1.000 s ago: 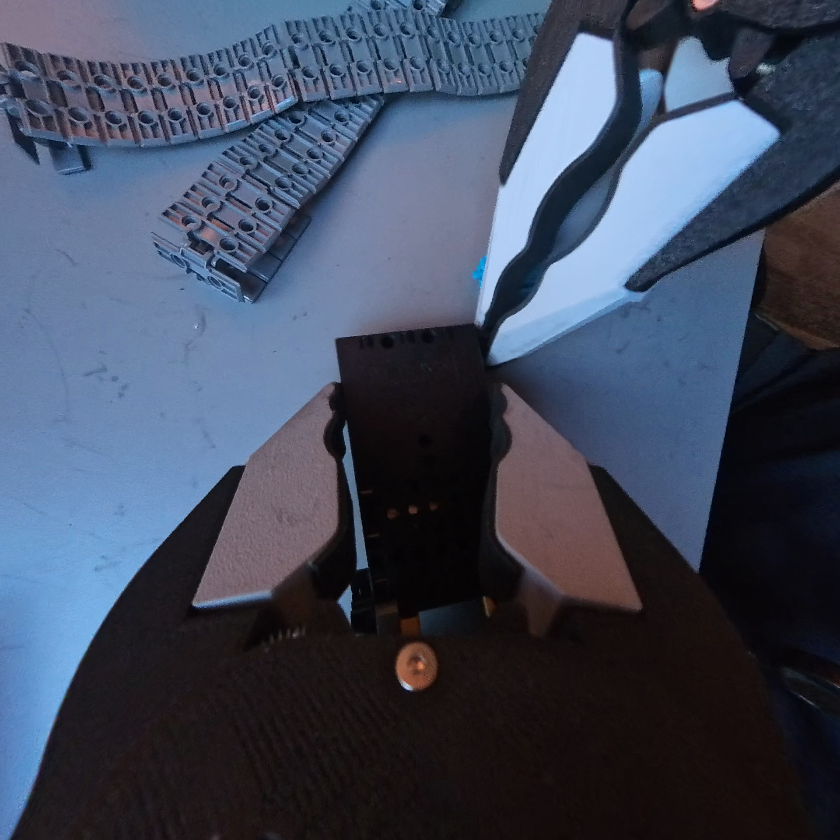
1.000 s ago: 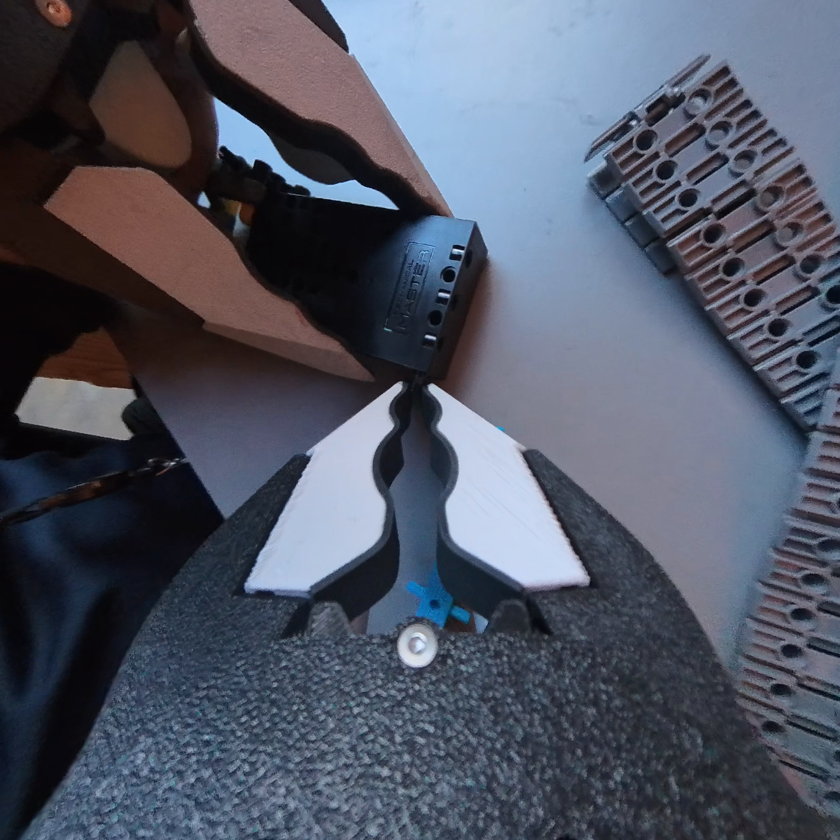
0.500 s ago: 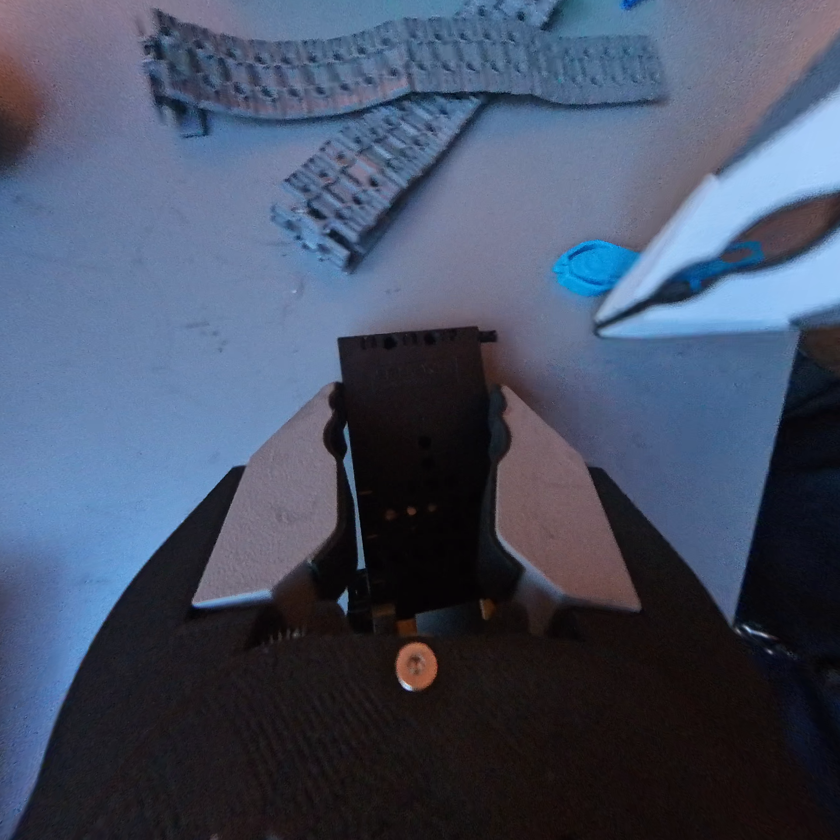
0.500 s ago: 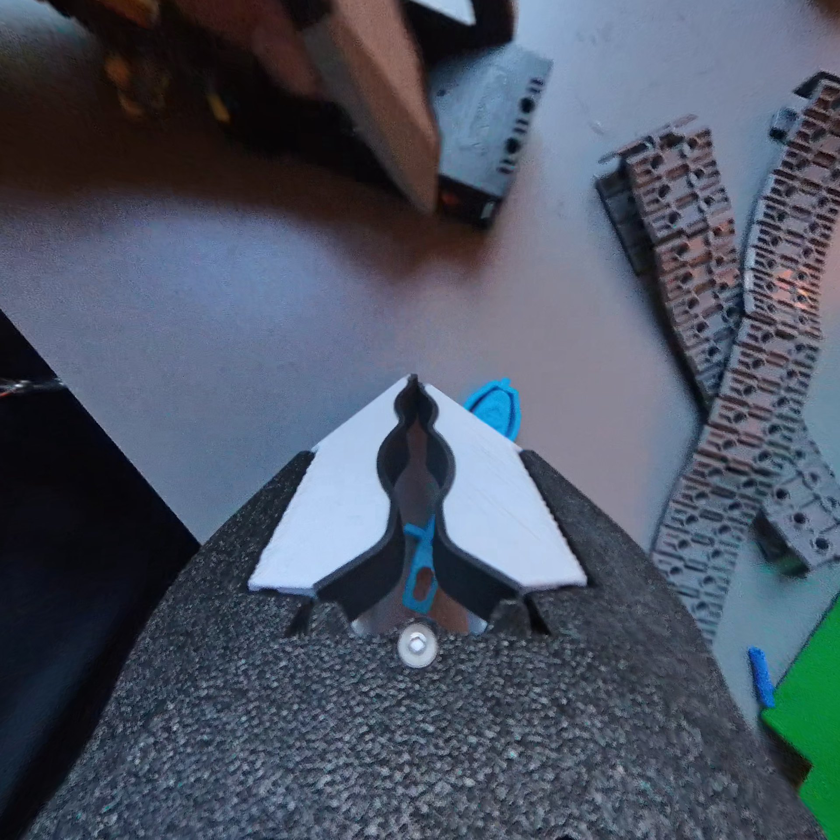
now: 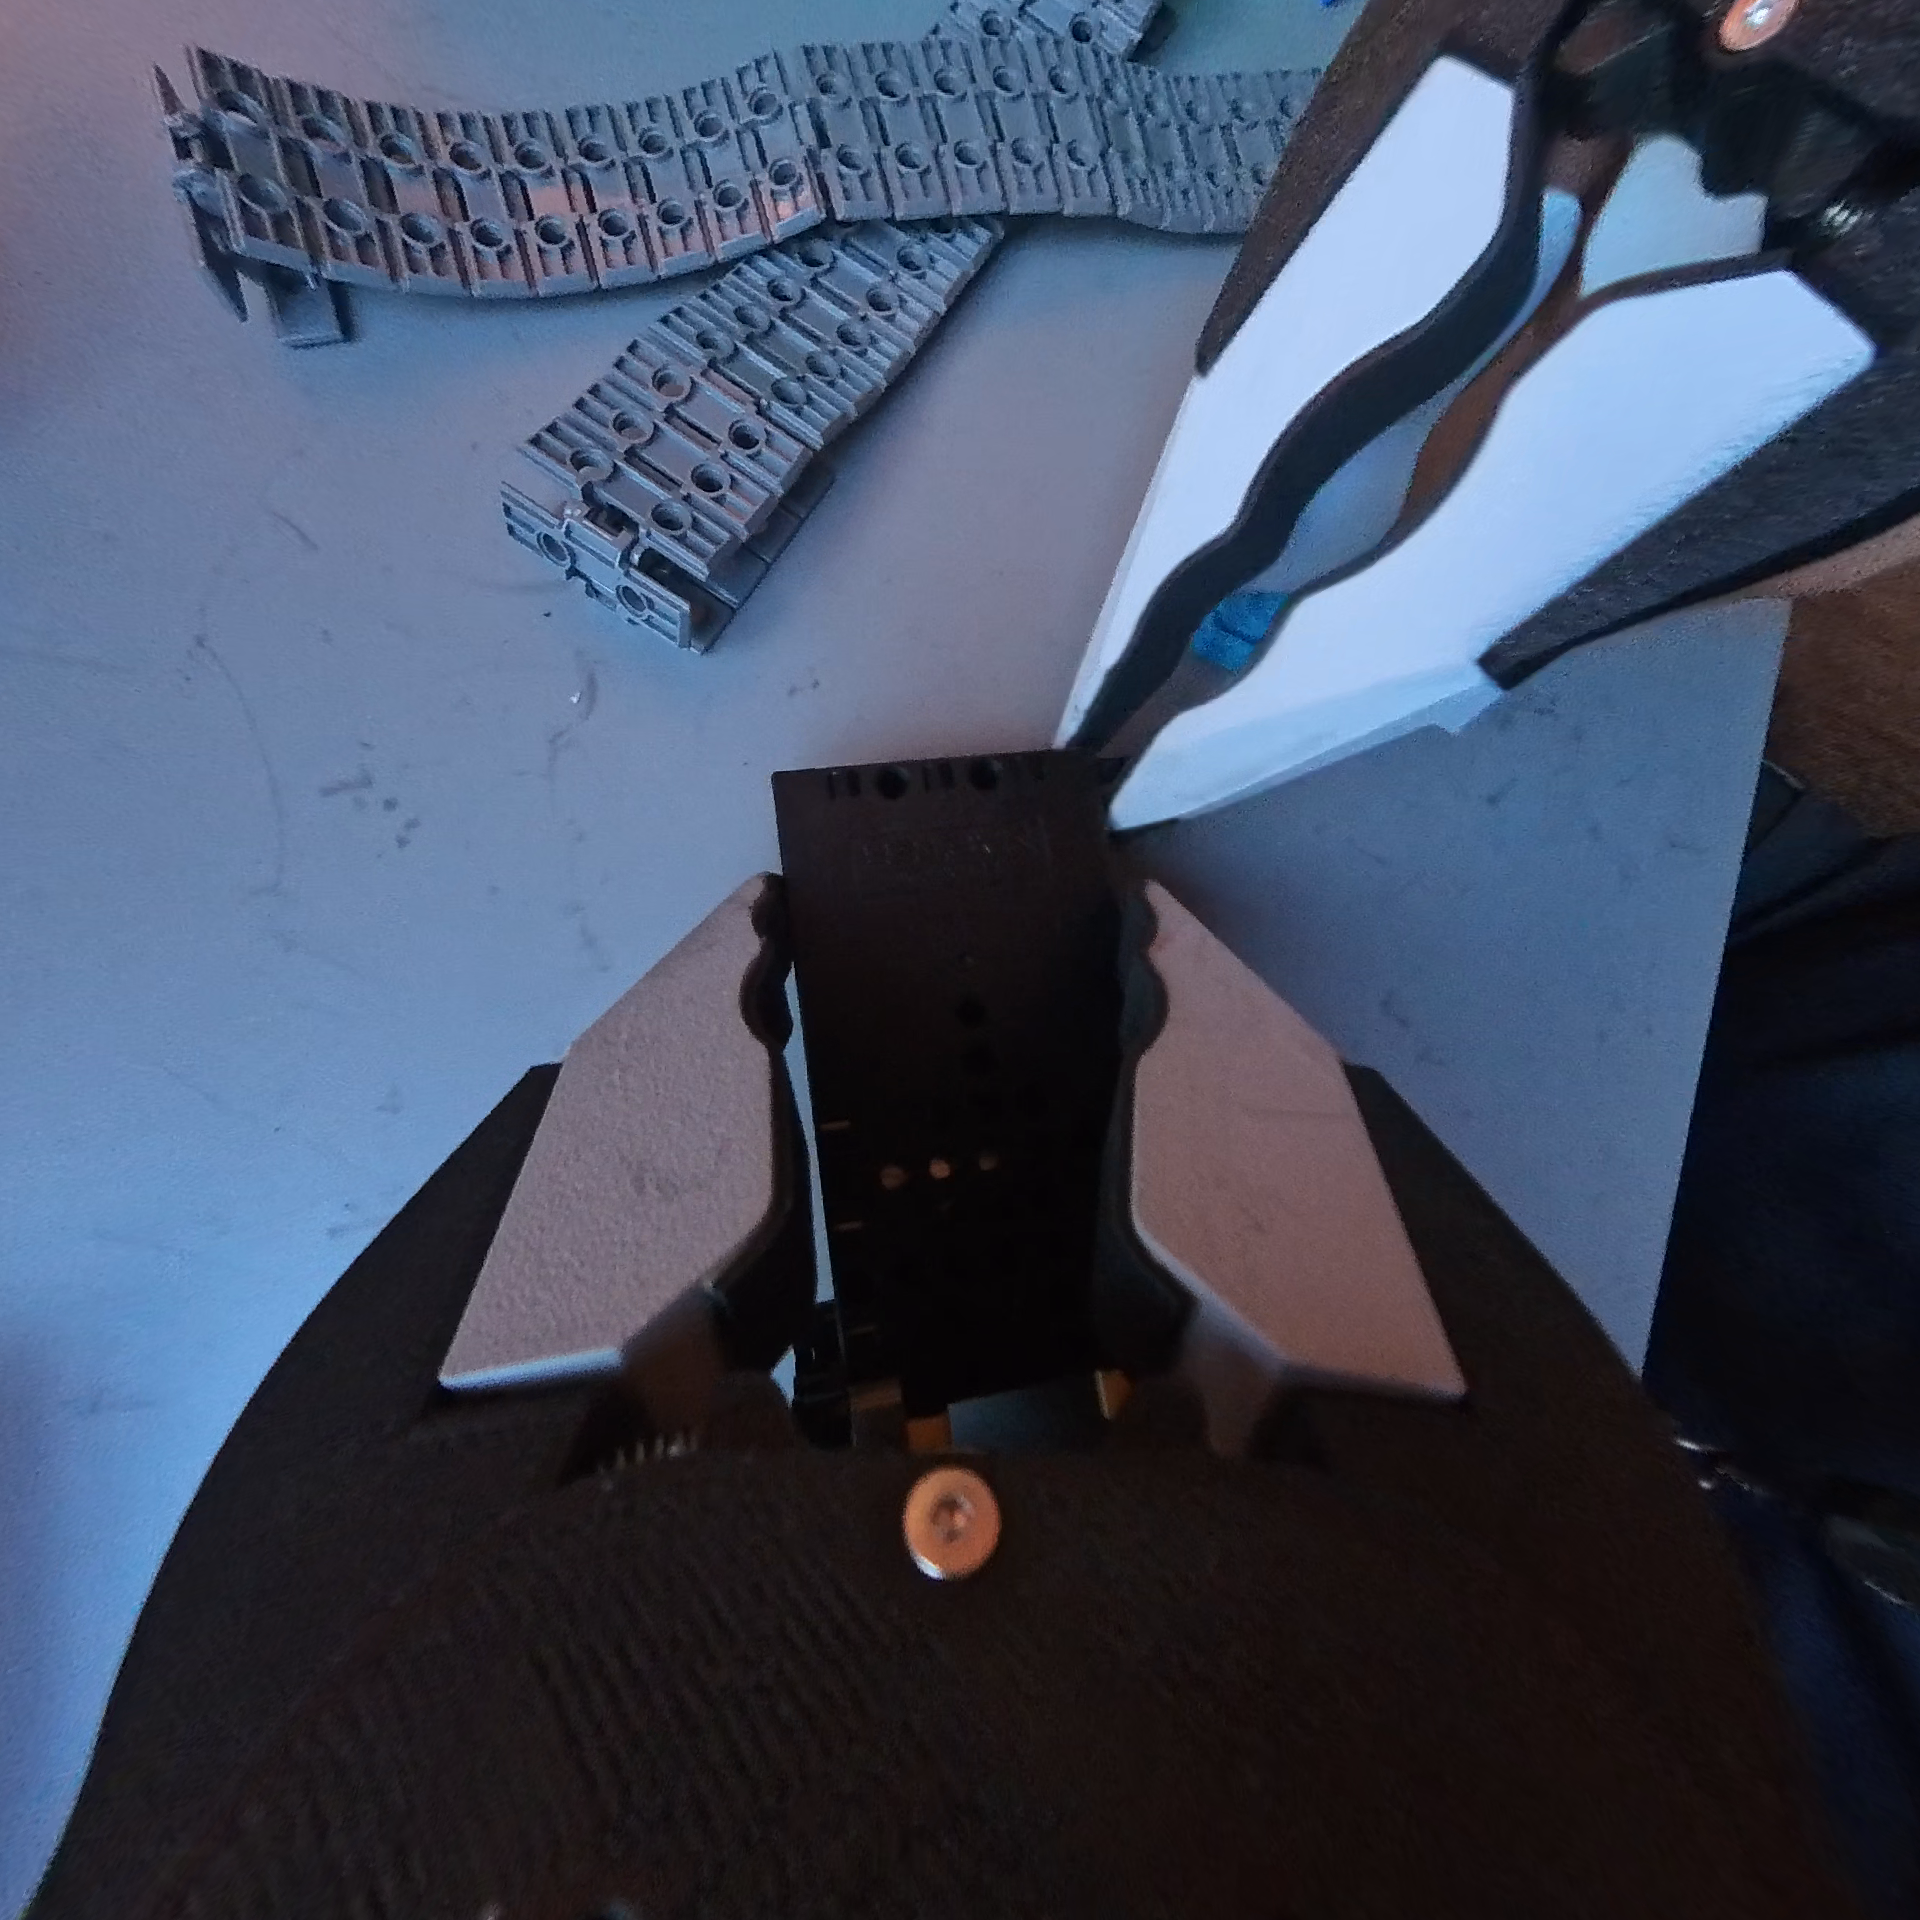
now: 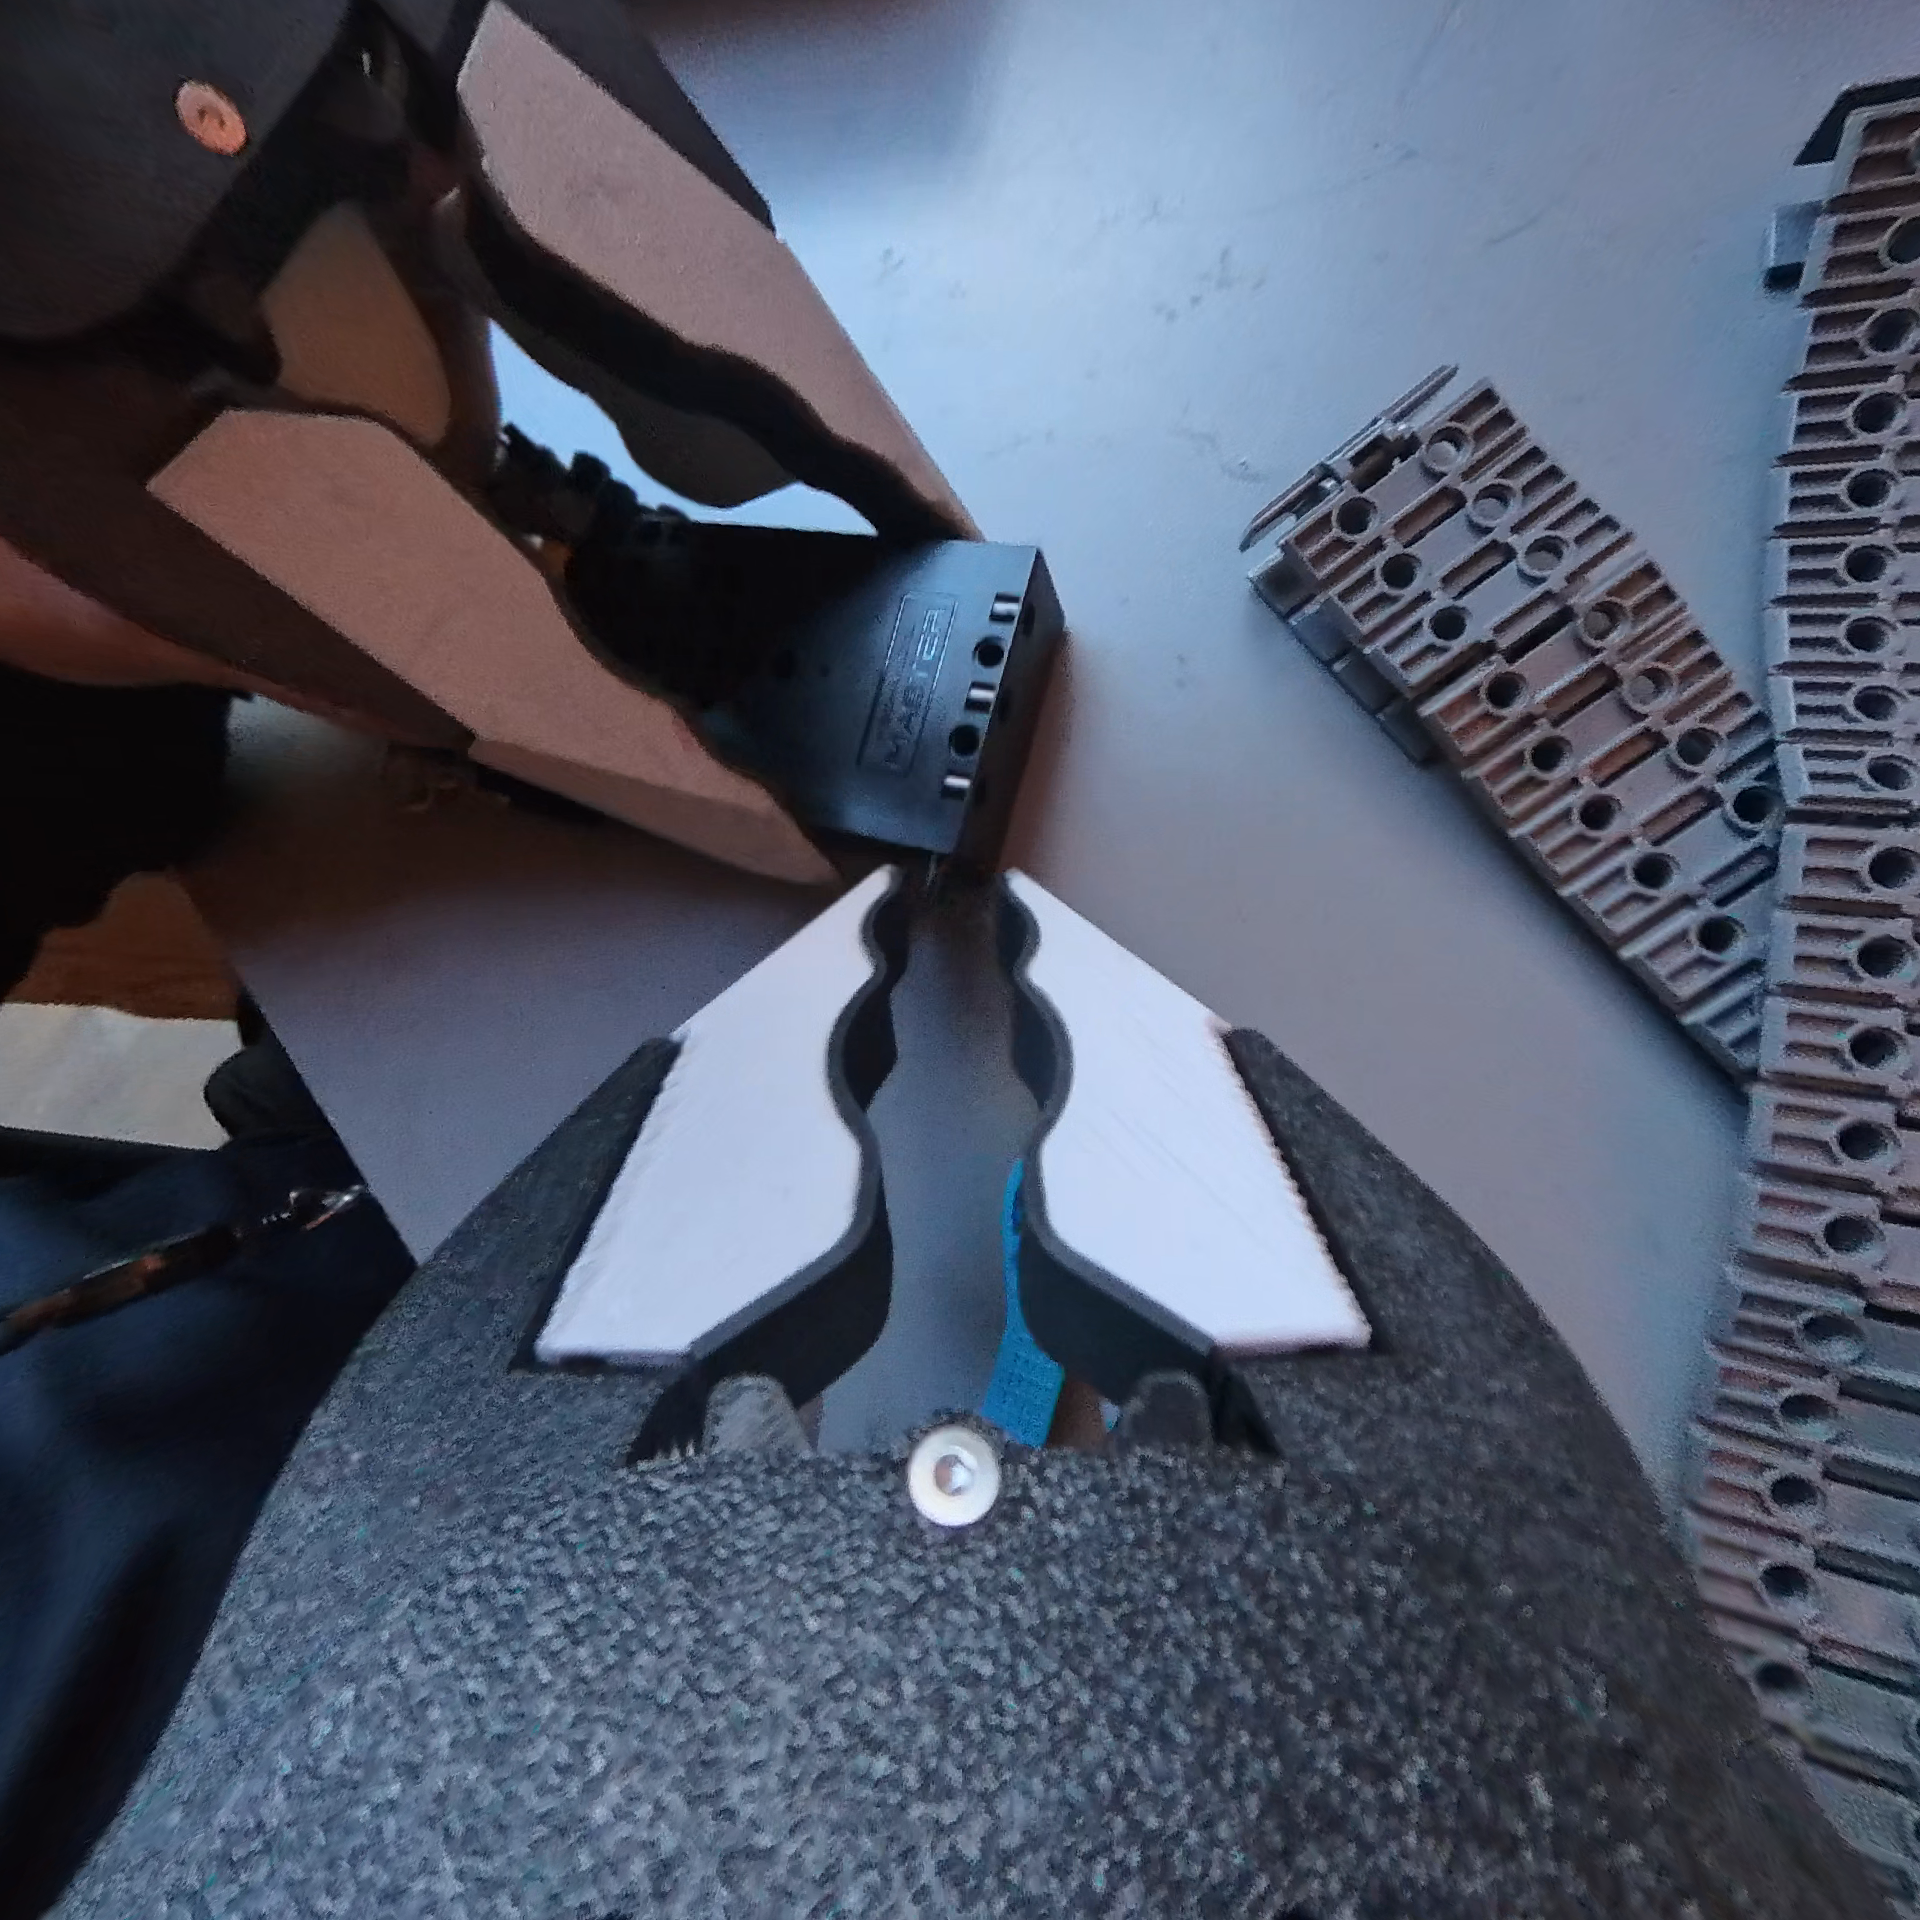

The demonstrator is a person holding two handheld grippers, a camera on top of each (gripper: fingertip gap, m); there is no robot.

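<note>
Between left claw [image 5: 951, 914] fingers, black block [image 5: 951, 997] (embossed lettering)

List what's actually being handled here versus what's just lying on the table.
Handled:
- black perforated block, clamped in left gripper
- right gripper, open, tips at the block's corner
- blue plastic piece inside its opening, grip unclear

Lying about:
- long grey track-link strip
- short grey track-link strip

My left gripper [image 5: 951, 904], grainy matt printed plastic, clamps a smooth black plastic rectangular block [image 5: 951, 997]. Beyond that block lie grey moulded plastic link strips [image 5: 717, 436], faintly glossy, on the scuffed matt grey tabletop [image 5: 260, 831].
</note>
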